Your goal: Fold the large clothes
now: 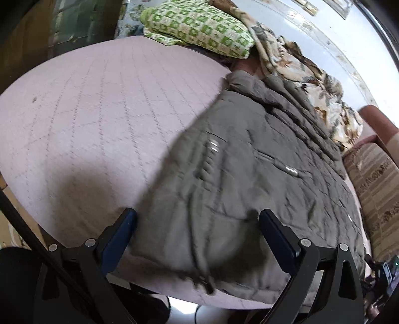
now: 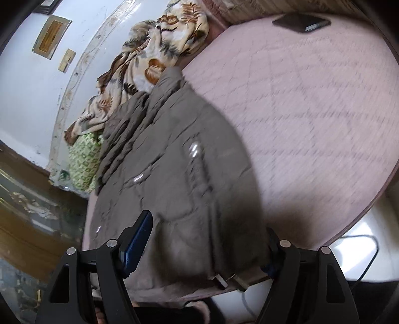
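A grey-brown quilted jacket (image 1: 244,162) lies spread on a pink quilted bed (image 1: 87,112), its hem at the near edge. Silver zip pulls glint on its front. My left gripper (image 1: 197,214) hovers open over the hem, its blue-padded fingers (image 1: 124,229) wide apart and touching no cloth. In the right wrist view the same jacket (image 2: 179,174) runs away from me across the bed (image 2: 311,99). My right gripper (image 2: 209,224) stands open above the hem corner. The jacket lies between its fingers (image 2: 139,236), but the pads do not press on it.
A green checked pillow (image 1: 199,27) and a floral blanket (image 1: 311,82) are piled along the wall side of the bed. A striped cushion (image 1: 374,189) stands at the right. A dark flat object (image 2: 301,22) lies on the far bed. A white cable (image 2: 366,251) runs on the floor.
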Demonstrator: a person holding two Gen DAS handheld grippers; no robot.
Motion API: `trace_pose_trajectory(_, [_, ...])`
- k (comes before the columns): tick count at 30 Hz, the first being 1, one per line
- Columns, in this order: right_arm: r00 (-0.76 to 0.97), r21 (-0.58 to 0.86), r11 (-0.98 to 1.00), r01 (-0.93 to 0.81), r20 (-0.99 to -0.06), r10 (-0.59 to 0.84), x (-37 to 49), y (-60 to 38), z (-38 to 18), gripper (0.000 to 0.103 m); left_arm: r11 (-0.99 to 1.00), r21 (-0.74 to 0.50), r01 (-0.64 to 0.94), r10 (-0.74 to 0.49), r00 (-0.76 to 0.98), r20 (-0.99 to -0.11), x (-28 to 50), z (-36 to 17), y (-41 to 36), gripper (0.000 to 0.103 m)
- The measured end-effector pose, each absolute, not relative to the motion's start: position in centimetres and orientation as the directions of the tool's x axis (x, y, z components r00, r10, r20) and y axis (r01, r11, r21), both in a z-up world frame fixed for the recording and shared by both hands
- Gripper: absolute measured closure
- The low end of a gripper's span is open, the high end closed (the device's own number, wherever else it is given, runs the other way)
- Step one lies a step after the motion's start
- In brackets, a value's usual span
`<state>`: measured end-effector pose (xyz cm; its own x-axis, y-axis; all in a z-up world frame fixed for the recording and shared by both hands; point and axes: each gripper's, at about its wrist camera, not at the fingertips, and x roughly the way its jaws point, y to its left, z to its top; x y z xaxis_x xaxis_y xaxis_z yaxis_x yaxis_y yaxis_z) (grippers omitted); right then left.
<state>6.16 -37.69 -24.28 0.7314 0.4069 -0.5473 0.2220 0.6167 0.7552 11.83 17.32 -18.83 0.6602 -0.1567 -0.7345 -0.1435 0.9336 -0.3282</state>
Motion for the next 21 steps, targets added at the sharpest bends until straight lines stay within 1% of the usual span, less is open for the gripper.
trace_pose_trajectory(3, [0.719,0.792,0.591,0.154,-0.5,0.483,6.0,-35.4,-24.4,0.024,0.936,-0.344,-0.078,-0.207,0.667,-0.716,11.3,-18.9,15.5,0.005])
trace_pose_trajectory(6, [0.736,0.755,0.648,0.095,-0.492,0.465,6.2,-33.6,-23.2,0.027,0.947,-0.32,-0.031,-0.215,0.677,-0.704,11.3,-18.8,14.1,0.005])
trace_pose_trajectory(7, [0.74,0.749,0.658,0.082,-0.488,0.463,6.4,-33.3,-22.9,0.037,0.95,-0.312,-0.024,-0.214,0.68,-0.701,11.2,-18.7,13.9,0.008])
trace_pose_trajectory(8, [0.744,0.731,0.678,0.078,-0.495,0.449,6.5,-33.1,-22.6,0.051,0.955,-0.296,-0.019,-0.202,0.689,-0.696,11.2,-18.7,13.7,0.013])
trace_pose_trajectory(9, [0.746,0.702,0.707,0.087,-0.517,0.42,6.5,-33.0,-22.5,0.059,0.962,-0.272,-0.019,-0.182,0.697,-0.693,11.1,-18.6,13.5,0.02])
trace_pose_trajectory(10, [0.744,0.679,0.727,0.1,-0.536,0.399,6.6,-32.9,-22.6,0.065,0.967,-0.253,-0.017,-0.169,0.702,-0.692,11.2,-18.6,13.3,0.023])
trace_pose_trajectory(12, [0.732,0.679,0.724,0.12,-0.553,0.397,6.8,-33.0,-23.4,0.067,0.972,-0.234,-0.018,-0.153,0.707,-0.691,11.3,-18.6,13.2,0.029])
trace_pose_trajectory(13, [0.727,0.681,0.722,0.125,-0.558,0.4,7.0,-33.0,-23.7,0.067,0.975,-0.222,-0.021,-0.143,0.708,-0.692,11.3,-18.7,13.0,0.029])
trace_pose_trajectory(18, [0.722,0.7,0.701,0.135,-0.554,0.414,7.4,-33.4,-24.5,0.067,0.984,-0.179,-0.028,-0.106,0.711,-0.695,11.7,-18.9,12.5,0.029])
trace_pose_trajectory(21, [0.72,0.698,0.703,0.137,-0.557,0.413,7.4,-33.4,-24.8,0.066,0.991,-0.134,-0.029,-0.073,0.715,-0.695,11.8,-19.1,11.8,0.025])
